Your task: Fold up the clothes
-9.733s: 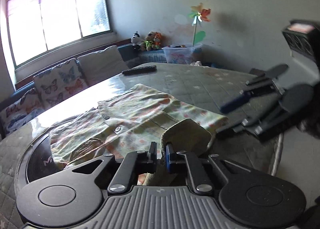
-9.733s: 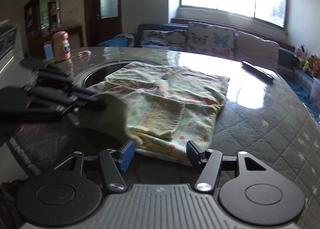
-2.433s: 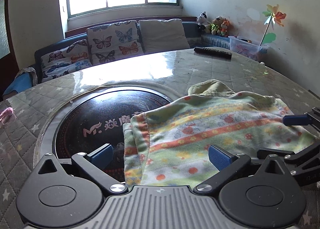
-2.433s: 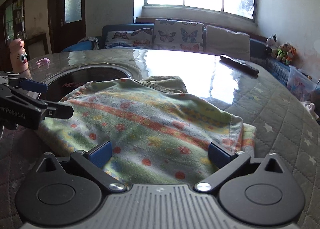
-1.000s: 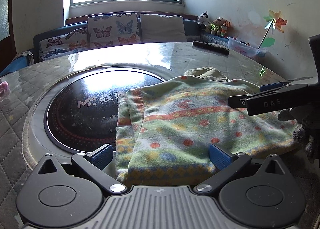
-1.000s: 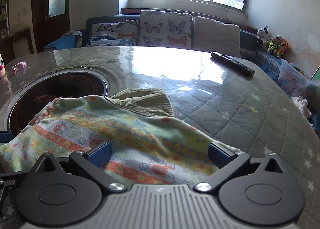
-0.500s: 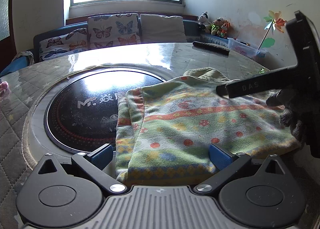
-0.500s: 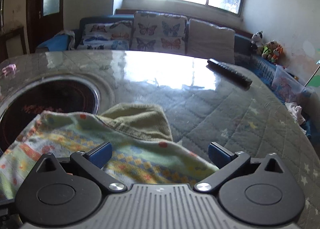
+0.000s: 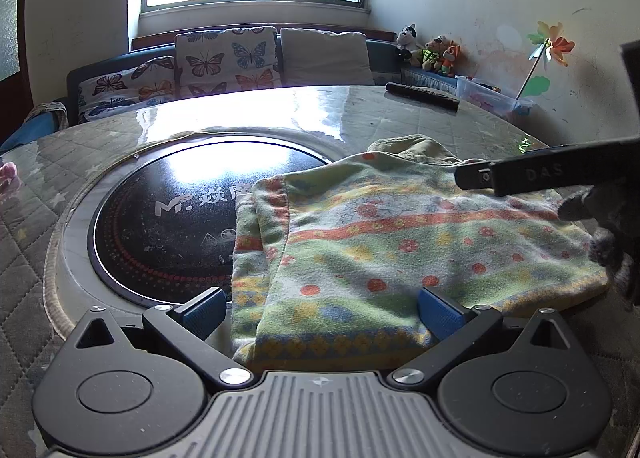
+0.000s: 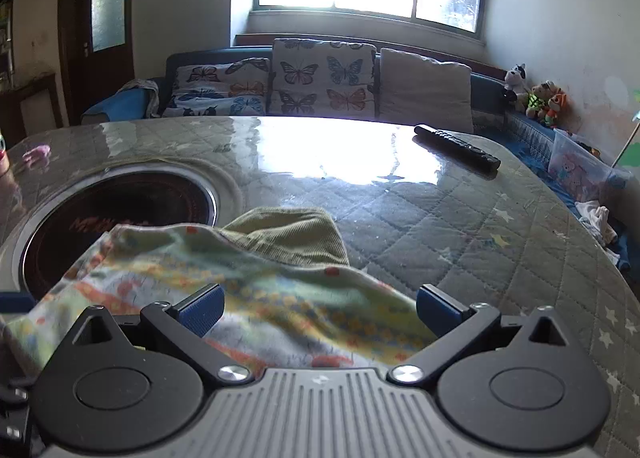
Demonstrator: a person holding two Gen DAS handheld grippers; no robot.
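A folded patterned garment [image 9: 400, 242] in green, orange and yellow lies on the round table, partly over the black cooktop [image 9: 168, 213]. Its olive collar [image 9: 412, 147] sticks out at the far side. My left gripper [image 9: 320, 308] is open and empty, its blue pads either side of the garment's near edge. My right gripper [image 10: 318, 308] is open and empty just above the same garment [image 10: 248, 290], with the olive collar [image 10: 288, 234] ahead of it. The right gripper's black finger [image 9: 532, 173] reaches in from the right in the left wrist view, above the garment.
A black remote [image 10: 456, 147] lies at the far side of the quilted table [image 10: 460, 225]. A sofa with butterfly cushions [image 10: 320, 77] stands behind the table. Soft toys [image 9: 432, 49] and a plastic box [image 9: 492, 97] sit at the right wall.
The garment went from held up to lying folded. Over the last second my right gripper has lifted up and back from the cloth; my left gripper has stayed still and open.
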